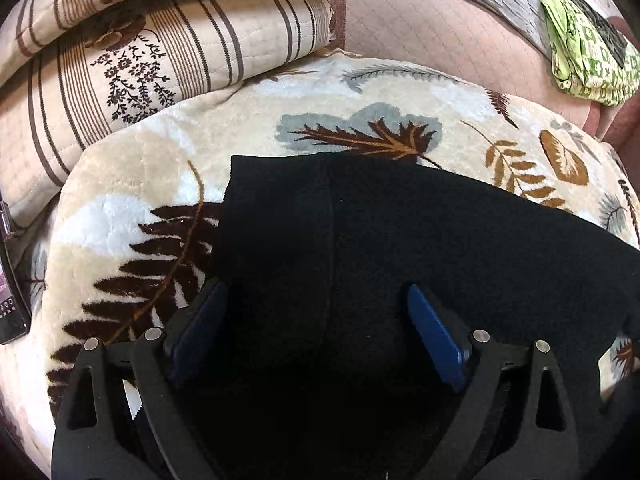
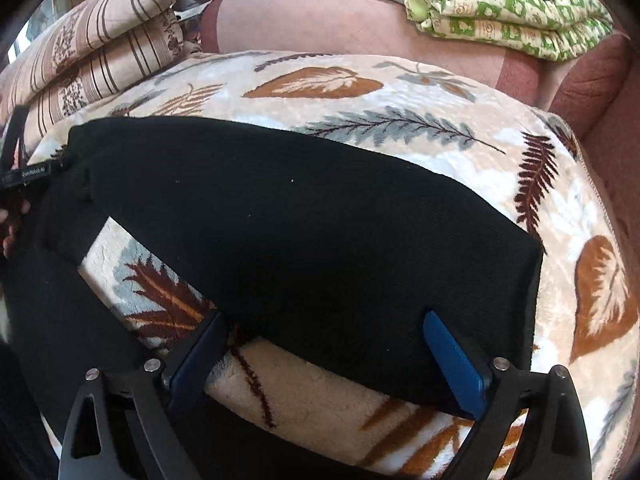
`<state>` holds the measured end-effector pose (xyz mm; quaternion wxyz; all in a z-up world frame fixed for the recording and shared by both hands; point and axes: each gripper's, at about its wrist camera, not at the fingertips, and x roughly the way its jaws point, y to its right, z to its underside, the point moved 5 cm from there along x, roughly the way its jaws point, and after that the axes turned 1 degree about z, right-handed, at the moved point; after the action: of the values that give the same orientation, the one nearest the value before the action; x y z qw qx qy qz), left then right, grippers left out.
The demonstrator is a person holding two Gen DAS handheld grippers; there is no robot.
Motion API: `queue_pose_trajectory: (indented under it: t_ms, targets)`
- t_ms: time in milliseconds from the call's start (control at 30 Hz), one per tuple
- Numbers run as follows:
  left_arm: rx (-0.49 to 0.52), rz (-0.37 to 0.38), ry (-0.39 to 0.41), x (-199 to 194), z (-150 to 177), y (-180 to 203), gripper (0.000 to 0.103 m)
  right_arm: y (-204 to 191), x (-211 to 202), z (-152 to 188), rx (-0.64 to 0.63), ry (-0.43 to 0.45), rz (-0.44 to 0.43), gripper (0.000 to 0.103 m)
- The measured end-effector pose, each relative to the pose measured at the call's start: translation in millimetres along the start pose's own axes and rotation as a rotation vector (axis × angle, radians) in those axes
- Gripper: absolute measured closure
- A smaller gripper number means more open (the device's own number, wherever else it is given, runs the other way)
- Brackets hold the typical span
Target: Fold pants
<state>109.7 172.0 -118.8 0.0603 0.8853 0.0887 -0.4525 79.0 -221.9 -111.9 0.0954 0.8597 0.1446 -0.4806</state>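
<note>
Black pants [image 1: 360, 248] lie spread on a cream blanket with a leaf print [image 1: 132, 168]. In the left wrist view my left gripper [image 1: 316, 312] is open just above the waistband end, its blue pads [image 1: 436, 336] wide apart with black cloth between them. In the right wrist view one pant leg [image 2: 300, 232] runs across the blanket [image 2: 328, 392] and ends at its hem on the right. My right gripper [image 2: 324, 344] is open over the leg's near edge, its pads [image 2: 456, 368] apart. The left gripper's body [image 2: 24, 176] shows at the left edge.
A folded striped floral quilt [image 1: 160, 48] lies at the back left. A green patterned folded cloth [image 2: 508, 12] sits at the back right on a pink sheet [image 2: 340, 24]. A phone [image 1: 10, 280] lies at the left edge.
</note>
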Motion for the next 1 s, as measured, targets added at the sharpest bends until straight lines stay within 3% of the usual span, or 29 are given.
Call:
queue_pose_trajectory:
  t_ms: [1000]
  targets:
    - [-0.008,-0.001,-0.024,2.8,-2.5,-2.7,0.008,-4.6,1.7,4.9,-0.056,0.003,0.042,0.004]
